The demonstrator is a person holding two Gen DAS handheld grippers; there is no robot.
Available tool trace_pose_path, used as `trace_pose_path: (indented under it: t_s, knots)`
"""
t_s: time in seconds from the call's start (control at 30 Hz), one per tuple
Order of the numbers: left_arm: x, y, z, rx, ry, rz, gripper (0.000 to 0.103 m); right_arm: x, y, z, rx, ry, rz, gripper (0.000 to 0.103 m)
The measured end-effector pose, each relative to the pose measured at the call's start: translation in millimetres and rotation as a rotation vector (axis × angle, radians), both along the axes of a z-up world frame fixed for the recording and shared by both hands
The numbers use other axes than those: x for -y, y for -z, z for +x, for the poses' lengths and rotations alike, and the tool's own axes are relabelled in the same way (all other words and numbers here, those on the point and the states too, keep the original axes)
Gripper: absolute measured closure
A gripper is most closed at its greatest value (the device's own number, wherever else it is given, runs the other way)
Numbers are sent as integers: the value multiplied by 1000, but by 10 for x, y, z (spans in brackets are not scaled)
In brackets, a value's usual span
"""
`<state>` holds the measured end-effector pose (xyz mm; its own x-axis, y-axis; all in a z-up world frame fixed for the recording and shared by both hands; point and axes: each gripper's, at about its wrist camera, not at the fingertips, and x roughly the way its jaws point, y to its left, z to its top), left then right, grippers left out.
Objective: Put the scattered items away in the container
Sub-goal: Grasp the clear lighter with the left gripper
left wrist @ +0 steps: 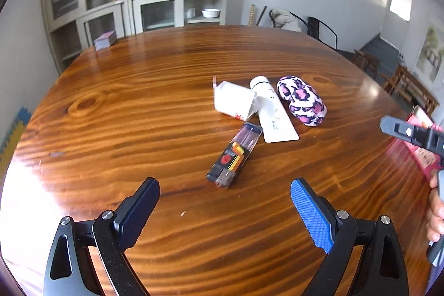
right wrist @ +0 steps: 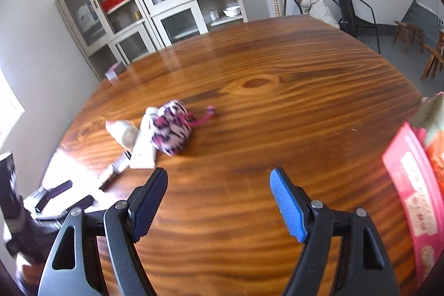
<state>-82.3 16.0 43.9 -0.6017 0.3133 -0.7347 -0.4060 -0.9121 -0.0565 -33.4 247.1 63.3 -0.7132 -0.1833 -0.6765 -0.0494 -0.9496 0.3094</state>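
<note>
Both claws — left claw and right claw — hover spread and empty over the bench, items clustered mid-frame, the pink container at right edge.

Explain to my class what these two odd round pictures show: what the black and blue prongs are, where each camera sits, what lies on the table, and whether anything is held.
There is no robot. A person holds a two-finger gripper in each hand, with a wide-angle camera on each looking along its fingers, hence the round, bent pictures. One picture comes from the left gripper, the other from the right gripper. Both are open and hold nothing.

On the wooden table lie a white crumpled packet, a white tube, a pink and purple spotted fuzzy pouch and a small clear box with a red and yellow label. A pink container sits at the right edge; its contents are blurred.
</note>
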Motion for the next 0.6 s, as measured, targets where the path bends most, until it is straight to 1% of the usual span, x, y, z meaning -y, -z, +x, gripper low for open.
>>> trace_pose_path:
  t_s: [0.07, 0.13, 0.2, 0.23, 0.27, 0.33, 0.4, 0.43, 0.47, 0.53, 0.6]
  knots:
    - [-93, 0, -98, -7, 23, -20, 6, 58, 37, -6, 5, -25, -10, 23]
    - [-174, 9, -222, -16, 32, -49, 6, 108, 73, 17, 14, -44, 2, 23]
    - [-226, 47, -347, 2, 37, -58, 17, 127, 83, 41, 18, -54, 8, 23]
    - [-241, 86, -407, 29, 44, -56, 35, 123, 82, 51, 16, -55, 7, 23]
    - [-246, 130, -453, 57, 44, -55, 47, 116, 81, 62, 14, -52, 7, 23]
    - [-247, 176, -471, 44, 38, -74, 47, 102, 78, 65, 10, -46, 3, 23]
    - [-234, 204, -463, 45, 46, -71, 54, 92, 78, 54, 6, -37, 1, 23]
    - [-227, 216, -454, 43, 47, -71, 66, 100, 83, 47, 7, -38, 1, 23]
    - [-223, 226, -447, 43, 48, -68, 74, 117, 90, 38, 8, -43, 5, 23]
    - [-197, 238, -445, 57, 40, -44, 79, 160, 99, 11, 13, -58, 20, 23]
    - [-151, 251, -428, 71, 32, -15, 79, 242, 87, -57, 18, -80, 45, 23]
